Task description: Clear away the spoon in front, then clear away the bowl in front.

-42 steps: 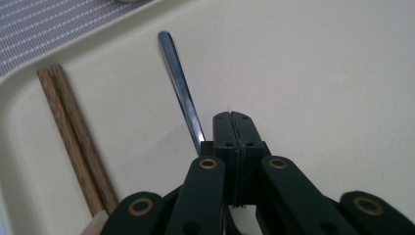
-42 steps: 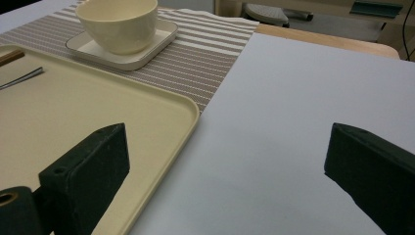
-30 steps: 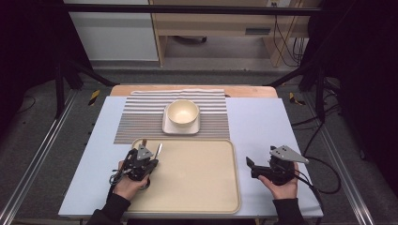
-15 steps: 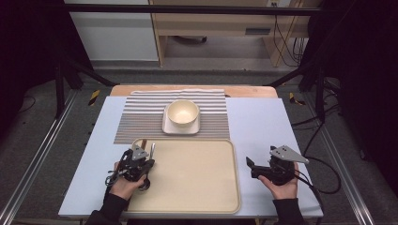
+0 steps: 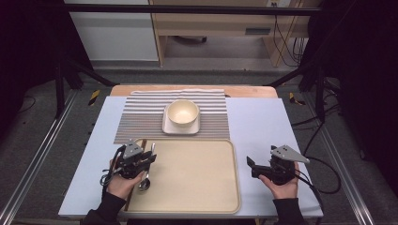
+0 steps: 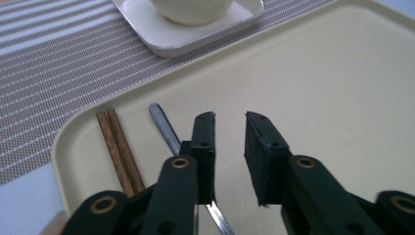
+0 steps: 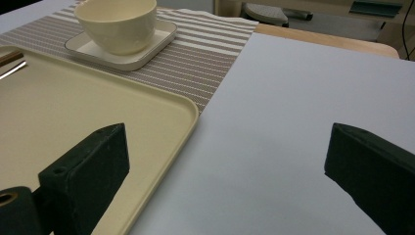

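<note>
We start at the left, where the left gripper [image 5: 149, 158] hangs over the near left corner of the cream tray [image 5: 197, 197]; in the left gripper view [image 6: 230, 122] its jaws have just been opening and now stand a little apart with nothing between the pads, only bare tray showing through the gap; the metal spoon [image 6: 166, 132] lies on the tray just under and to the left of the left jaw, its handle running up past that jaw's outer side and its lower part passing beneath the gripper; in the high view the spoon's bowl [image 5: 143, 184] shows on the tray just below the hand; left of the spoon, close beside it but apart, a pair of brown wooden chopsticks [image 6: 119, 149] lies along the tray's left rim; ahead of the jaws, beyond the tray's far edge, we see the striped placemat [image 5: 141, 117], and on it a square cream saucer [image 5: 166, 127] carrying a cream bowl [image 5: 183, 112]; moving right, the right gripper [image 5: 251, 166] rests in the hand over the pale blue table [image 5: 263, 122], just off the tray's right edge and pointing towards it; in the right gripper view [image 7: 227, 156] its jaws are spread wide and empty; the tray's corner lies by its left jaw, bare table ahead.
</note>
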